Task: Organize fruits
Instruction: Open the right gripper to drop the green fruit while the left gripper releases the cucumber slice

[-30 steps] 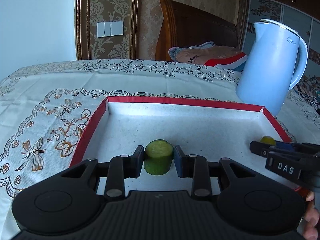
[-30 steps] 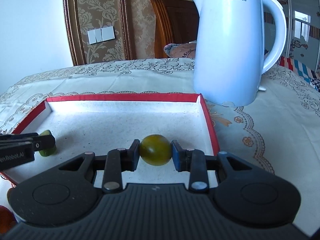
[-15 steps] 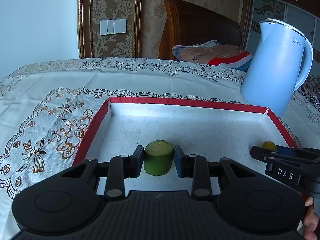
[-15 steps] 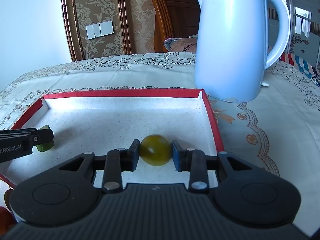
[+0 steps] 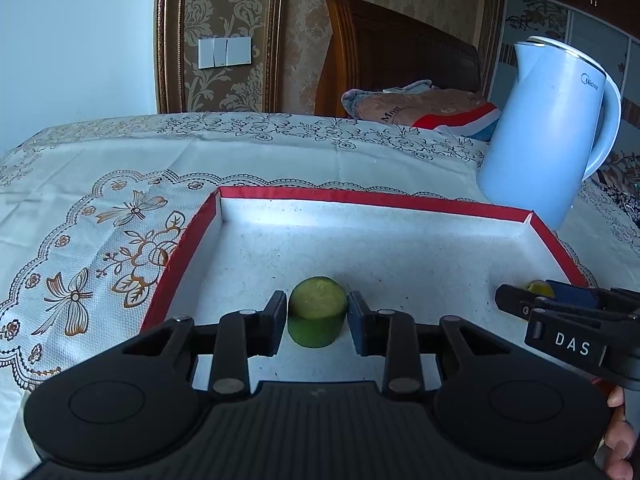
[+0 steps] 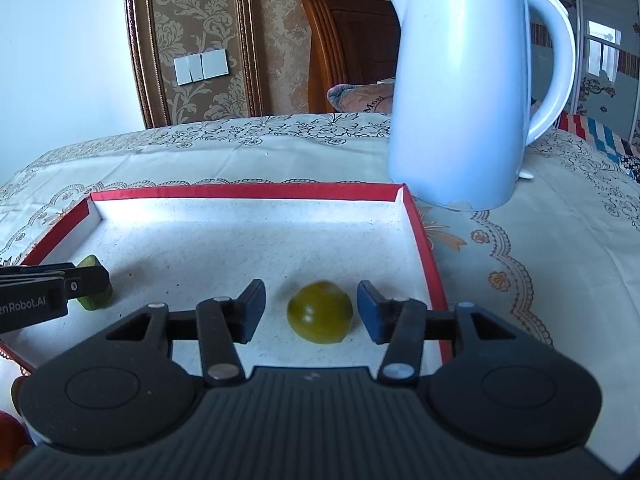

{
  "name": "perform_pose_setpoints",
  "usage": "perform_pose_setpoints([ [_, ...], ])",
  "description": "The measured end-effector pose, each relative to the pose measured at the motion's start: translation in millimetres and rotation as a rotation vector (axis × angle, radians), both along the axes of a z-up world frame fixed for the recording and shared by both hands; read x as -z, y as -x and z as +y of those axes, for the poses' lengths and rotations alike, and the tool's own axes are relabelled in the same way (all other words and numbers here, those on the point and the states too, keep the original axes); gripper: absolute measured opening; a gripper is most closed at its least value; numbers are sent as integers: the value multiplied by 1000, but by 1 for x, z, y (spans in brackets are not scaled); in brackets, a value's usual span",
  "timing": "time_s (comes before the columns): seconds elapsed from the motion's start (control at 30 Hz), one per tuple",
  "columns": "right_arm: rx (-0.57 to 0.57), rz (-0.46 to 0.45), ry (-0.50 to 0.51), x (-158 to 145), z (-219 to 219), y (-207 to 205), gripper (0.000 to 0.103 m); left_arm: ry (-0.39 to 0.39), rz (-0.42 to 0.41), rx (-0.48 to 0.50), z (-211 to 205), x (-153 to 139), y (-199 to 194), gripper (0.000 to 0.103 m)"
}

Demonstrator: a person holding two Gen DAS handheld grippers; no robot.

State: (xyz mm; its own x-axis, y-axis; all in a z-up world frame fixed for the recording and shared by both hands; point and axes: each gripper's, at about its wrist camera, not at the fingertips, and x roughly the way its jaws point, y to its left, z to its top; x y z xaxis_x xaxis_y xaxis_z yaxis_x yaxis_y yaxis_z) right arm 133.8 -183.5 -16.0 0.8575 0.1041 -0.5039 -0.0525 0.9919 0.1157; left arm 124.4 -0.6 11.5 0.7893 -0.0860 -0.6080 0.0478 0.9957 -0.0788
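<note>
**A:** Through your left wrist camera, why is the left gripper (image 5: 317,317) so low in the red-rimmed tray (image 5: 372,199)?

**B:** To set the green cut fruit piece (image 5: 317,311) on the tray floor. It sits between the jaws, which look slightly parted; I can't tell if they touch it.

**A:** And your right wrist camera?

**B:** The right gripper (image 6: 311,310) is spread wide, holding nothing. The round green fruit (image 6: 320,312) rests on the tray floor between the jaws, clear of both, nearer the right one.

Damask wallpaper (image 5: 224,0) (gilt-framed), wooden headboard (image 5: 392,52)
</note>
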Motion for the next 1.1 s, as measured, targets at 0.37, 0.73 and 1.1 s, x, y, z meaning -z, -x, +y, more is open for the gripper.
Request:
perform_pose_setpoints([
  [0.37,9,-20,-34,0,-6,13,61,14,-3,7,4,1,11,32],
  [0.73,29,-43,-55,2,-12,27,76,14,-41,-6,7,-1,27,32],
  [1.1,20,-83,-63,0,-11,51,87,37,-86,-10,14,-3,55,58],
])
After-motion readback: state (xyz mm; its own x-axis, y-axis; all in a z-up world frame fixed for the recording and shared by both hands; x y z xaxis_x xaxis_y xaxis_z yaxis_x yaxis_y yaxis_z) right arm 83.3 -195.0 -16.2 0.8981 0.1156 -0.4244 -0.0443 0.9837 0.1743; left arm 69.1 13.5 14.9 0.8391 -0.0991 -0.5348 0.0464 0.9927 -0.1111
